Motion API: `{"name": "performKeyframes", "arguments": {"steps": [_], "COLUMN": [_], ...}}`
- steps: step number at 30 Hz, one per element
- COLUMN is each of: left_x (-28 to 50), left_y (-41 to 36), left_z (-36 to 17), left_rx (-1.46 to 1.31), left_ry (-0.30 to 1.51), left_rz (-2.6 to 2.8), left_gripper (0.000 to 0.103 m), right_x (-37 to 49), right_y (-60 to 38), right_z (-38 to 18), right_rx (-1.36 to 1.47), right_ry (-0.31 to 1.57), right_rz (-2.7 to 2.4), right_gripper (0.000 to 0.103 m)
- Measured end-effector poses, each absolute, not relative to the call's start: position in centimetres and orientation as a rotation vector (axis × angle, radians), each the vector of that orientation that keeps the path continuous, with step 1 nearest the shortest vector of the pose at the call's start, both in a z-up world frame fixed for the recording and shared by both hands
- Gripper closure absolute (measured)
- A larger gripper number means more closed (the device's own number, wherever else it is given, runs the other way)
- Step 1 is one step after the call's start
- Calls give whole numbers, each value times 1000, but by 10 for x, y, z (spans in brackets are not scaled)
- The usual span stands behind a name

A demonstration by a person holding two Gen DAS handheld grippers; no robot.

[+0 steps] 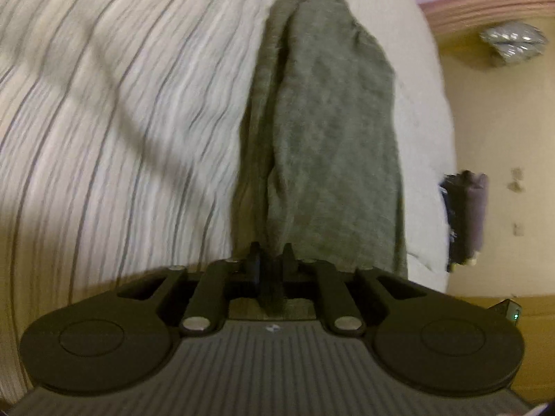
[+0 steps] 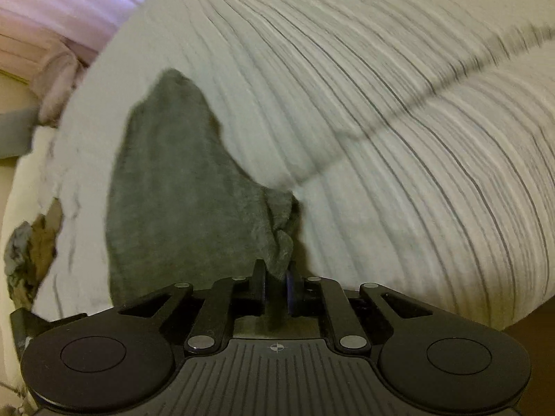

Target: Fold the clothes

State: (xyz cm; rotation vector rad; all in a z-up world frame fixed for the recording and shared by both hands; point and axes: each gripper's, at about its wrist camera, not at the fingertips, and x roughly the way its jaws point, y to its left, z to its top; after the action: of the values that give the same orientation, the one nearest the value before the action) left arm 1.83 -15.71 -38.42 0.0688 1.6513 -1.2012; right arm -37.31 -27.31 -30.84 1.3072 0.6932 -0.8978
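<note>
A dark grey-green knit garment [image 1: 326,131] hung in a long, doubled strip above the white, grey-striped bedspread [image 1: 121,104], near its edge by the floor; both claws pinched one end of it, probably to keep the layers aligned for laying it down; the left gripper [image 1: 272,253] had its jaws pressed nearly together on a fold of the cloth; the right gripper [image 2: 275,270] likewise clamped a bunched corner [image 2: 281,242]; both views were blurred, so whether the far end touched the bedspread could not be told.
</note>
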Motion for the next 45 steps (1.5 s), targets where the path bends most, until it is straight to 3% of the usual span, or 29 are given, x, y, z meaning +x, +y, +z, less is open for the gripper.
{"name": "performKeyframes", "arguments": {"steps": [3, 4, 11, 14, 17, 19, 28, 30, 31, 32, 45], "left_x": [18, 19, 53, 68, 76, 80, 89, 90, 90, 89, 105], "left_y": [-154, -155, -184, -221, -277, -312, -412, -421, -422, -423, -403], "left_z": [-369, -362, -323, -314, -319, -324, -361, -373, -375, -376, -352], "left_rx": [183, 238, 248, 209, 221, 245, 398, 410, 415, 420, 314], "left_ry": [1602, 1576, 1429, 1346, 1290, 1255, 1177, 1199, 1200, 1197, 1116], "left_rz": [-1190, -1195, -1209, -1249, -1293, -1326, -1405, -1417, -1435, -1452, -1450], "left_gripper": [85, 85, 85, 79, 77, 75, 73, 76, 91, 100, 100], "right_x": [-382, -386, -406, -382, -342, -315, -249, -246, -245, -242, -212], "right_y": [-287, -291, -345, -377, -408, -426, -480, -483, -486, -489, -506], "right_z": [-301, -294, -279, -280, -283, -288, -314, -319, -322, -324, -334], "right_rx": [1280, 1242, 1155, 1126, 1080, 1082, 1134, 1145, 1145, 1146, 1094], "right_ry": [770, 786, 773, 706, 662, 623, 593, 599, 612, 623, 681], "right_rz": [-875, -886, -1004, -995, -959, -927, -915, -918, -923, -927, -892], "right_gripper": [41, 38, 38, 40, 42, 51, 52, 52, 52, 52, 52]}}
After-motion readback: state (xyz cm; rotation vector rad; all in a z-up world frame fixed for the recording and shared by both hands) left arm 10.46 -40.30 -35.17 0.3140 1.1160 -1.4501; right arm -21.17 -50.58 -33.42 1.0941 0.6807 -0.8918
